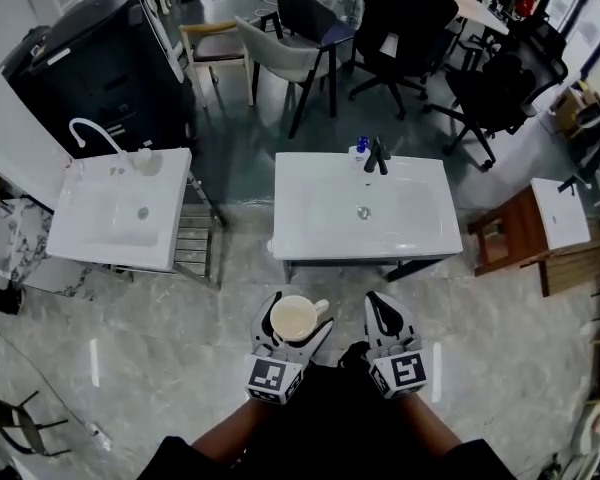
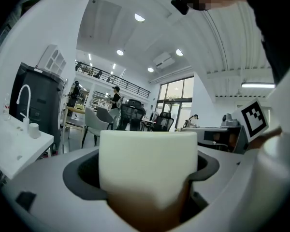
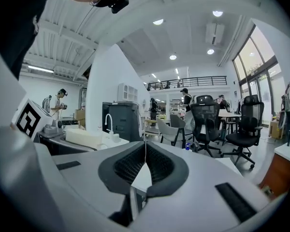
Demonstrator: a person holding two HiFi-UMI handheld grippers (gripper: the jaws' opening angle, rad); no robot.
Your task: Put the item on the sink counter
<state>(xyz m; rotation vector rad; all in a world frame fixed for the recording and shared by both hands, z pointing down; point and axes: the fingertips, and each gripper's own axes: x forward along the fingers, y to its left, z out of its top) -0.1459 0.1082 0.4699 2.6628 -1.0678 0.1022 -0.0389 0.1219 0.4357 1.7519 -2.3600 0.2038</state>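
While the left gripper [image 1: 292, 334] clamps the cream ceramic mug [image 2: 147, 166] round its body, it looks stiff, slick and chippable; right gripper [image 3: 144, 167] is pinched together, empty.

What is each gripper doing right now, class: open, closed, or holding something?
Left gripper: closed on the cream mug.
Right gripper: closed, empty.

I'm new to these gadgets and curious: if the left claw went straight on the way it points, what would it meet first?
The left claw, shut on a cup, would probably meet the front edge of the middle sink counter, near its left corner; height is hard to judge.
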